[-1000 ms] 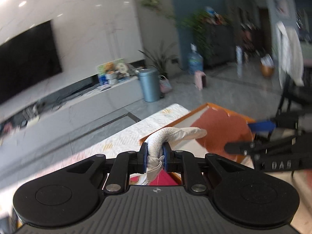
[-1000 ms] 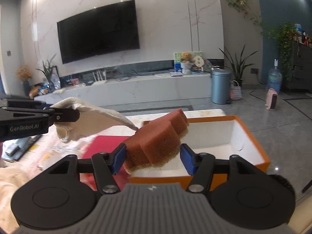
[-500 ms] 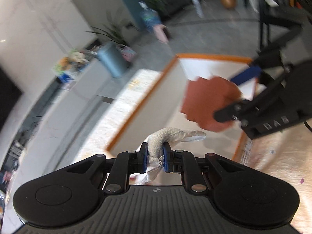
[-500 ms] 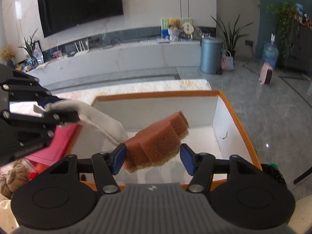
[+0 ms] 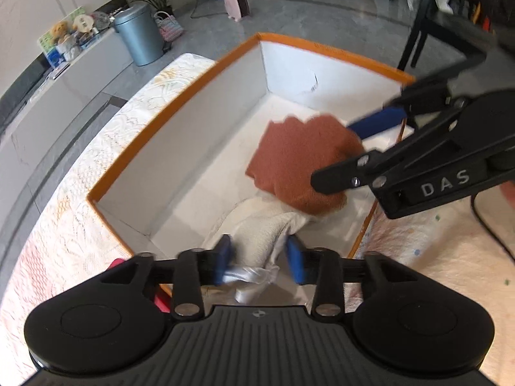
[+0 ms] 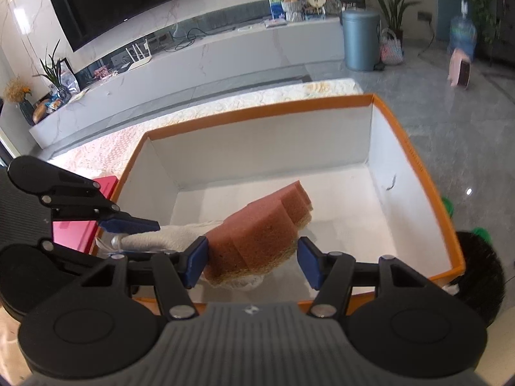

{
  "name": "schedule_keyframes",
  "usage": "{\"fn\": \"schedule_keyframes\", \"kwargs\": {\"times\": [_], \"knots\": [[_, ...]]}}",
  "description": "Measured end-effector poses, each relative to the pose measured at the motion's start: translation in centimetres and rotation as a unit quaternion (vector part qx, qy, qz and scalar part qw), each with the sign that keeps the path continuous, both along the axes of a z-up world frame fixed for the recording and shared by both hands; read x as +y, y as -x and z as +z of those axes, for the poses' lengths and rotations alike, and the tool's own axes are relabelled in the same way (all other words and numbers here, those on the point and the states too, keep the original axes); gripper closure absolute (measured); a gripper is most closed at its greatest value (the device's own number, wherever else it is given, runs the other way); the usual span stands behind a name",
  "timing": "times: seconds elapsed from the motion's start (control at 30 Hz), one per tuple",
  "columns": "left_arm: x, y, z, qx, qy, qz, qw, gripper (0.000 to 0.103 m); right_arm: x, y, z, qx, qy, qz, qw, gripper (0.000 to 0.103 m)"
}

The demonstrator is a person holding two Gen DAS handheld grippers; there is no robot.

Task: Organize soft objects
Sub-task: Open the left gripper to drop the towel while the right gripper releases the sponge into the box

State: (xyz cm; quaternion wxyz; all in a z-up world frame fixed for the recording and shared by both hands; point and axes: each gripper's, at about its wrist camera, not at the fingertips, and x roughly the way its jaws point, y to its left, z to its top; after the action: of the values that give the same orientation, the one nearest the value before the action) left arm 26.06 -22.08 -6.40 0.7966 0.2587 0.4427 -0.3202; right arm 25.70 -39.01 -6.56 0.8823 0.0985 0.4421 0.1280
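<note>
An orange-rimmed white box (image 5: 180, 90) stands on the table; it also shows in the right wrist view (image 6: 415, 160). My left gripper (image 5: 259, 263) is open over the box's near end, and the white cloth (image 5: 257, 225) lies between its jaws on the box floor. My right gripper (image 6: 252, 262) has its jaws spread around a red-brown sponge (image 6: 257, 234), which sags onto the cloth (image 6: 167, 236). I cannot tell whether the right pads still press the sponge (image 5: 299, 160).
A pale lace tablecloth (image 5: 64, 212) covers the table. A pink-red flat object (image 6: 75, 228) lies left of the box. A black round object (image 6: 479, 270) and something green (image 6: 481, 233) sit right of the box. Grey floor and a bin (image 5: 138, 41) lie beyond.
Both grippers dropped down into the box. My left jaws opened and let the white cloth down onto the box floor. My right jaws look wider around the sponge, which has sagged.
</note>
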Motion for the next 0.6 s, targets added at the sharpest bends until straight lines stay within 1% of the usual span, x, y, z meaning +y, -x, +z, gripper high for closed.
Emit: {"fn": "schedule_keyframes", "kwargs": {"times": [0.17,0.3,0.4,0.53,0.6], "knots": [[2.4,0.5,2.7,0.002,0.062,0.021,0.9978,0.043,0.1,-0.1,0.4,0.007,-0.023,-0.013,1.0,0.043],[4.1,0.6,4.5,-0.027,0.096,0.066,0.9928,0.042,0.7,0.1,1.1,0.009,-0.054,-0.013,0.998,0.043],[5.2,1.2,5.1,-0.045,0.109,0.099,0.9881,0.043,1.9,-0.2,0.9,0.021,-0.068,0.001,0.997,0.042],[6.7,2.3,5.7,-0.066,0.105,0.124,0.9845,0.043,4.3,-0.3,0.3,0.037,-0.059,0.016,0.997,0.041],[7.6,2.7,5.8,-0.067,0.107,0.134,0.983,0.043,5.1,-0.4,0.0,0.047,-0.05,0.018,0.997,0.038]]}}
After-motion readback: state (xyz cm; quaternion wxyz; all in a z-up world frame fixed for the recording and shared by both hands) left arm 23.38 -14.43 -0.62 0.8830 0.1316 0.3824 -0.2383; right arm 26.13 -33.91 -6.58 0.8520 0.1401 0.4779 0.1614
